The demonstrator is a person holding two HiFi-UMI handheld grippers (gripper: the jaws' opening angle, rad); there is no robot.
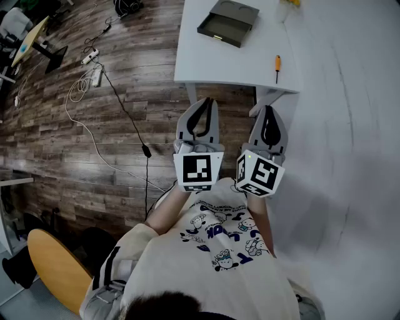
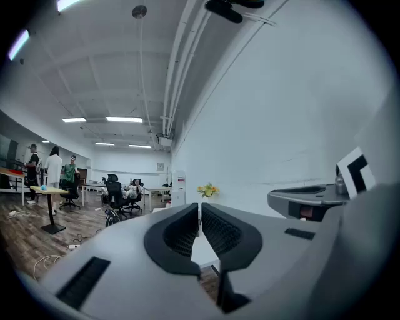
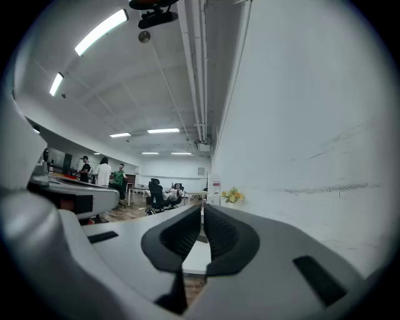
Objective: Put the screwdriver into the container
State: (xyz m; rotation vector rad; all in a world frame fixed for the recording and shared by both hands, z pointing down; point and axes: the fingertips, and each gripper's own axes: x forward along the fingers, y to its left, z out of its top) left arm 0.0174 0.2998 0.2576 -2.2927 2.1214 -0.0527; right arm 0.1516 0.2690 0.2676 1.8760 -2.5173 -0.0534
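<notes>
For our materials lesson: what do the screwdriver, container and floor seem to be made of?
Screwdriver: bright orange handle, probably plastic; thin dark shaft, likely metal.
Container: matte dark grey, straight walls; plastic or painted metal, unclear.
Floor: brown planks with visible grain; wood or laminate.

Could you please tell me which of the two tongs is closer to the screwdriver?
The right tongs, which sit almost in line with the orange-handled screwdriver in the head view; the left tongs are farther off to the side.
</notes>
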